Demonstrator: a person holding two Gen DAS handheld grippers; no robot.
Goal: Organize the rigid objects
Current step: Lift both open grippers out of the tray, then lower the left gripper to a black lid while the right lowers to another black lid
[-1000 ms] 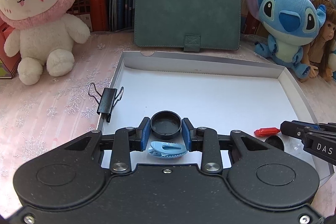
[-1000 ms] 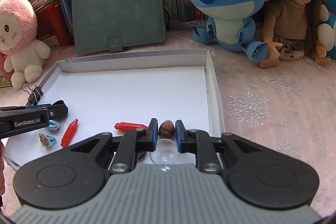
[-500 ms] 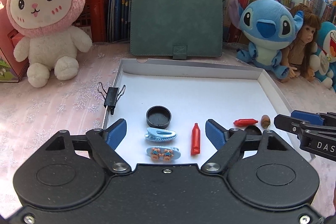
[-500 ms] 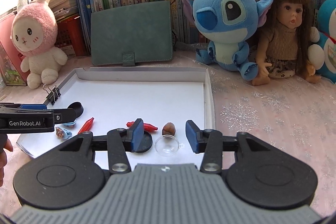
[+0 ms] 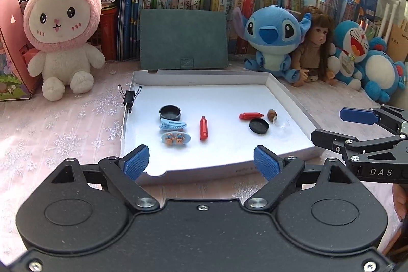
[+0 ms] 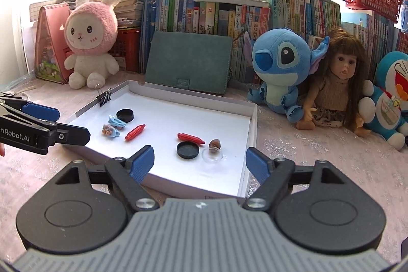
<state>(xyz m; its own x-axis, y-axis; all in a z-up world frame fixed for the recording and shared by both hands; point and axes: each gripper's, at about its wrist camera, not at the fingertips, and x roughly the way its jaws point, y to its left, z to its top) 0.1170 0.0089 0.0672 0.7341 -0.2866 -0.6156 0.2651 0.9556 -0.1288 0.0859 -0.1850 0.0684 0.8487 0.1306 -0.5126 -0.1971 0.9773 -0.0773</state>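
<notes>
Both the left gripper (image 5: pixel 201 165) and the right gripper (image 6: pixel 200 161) are seen released, jaws opening, nothing between them. Hair clips (image 5: pixel 173 124), caps (image 5: pixel 170 112), red pieces (image 5: pixel 203 128) and a nut (image 5: pixel 272 115) are spread inside the white tray (image 5: pixel 204 168) on the bench (image 5: pixel 51 134).

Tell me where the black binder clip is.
The black binder clip is clipped on the white tray's left wall near the far corner, in both wrist views, nearest the open black cup and in front of the pink bunny plush.
</notes>
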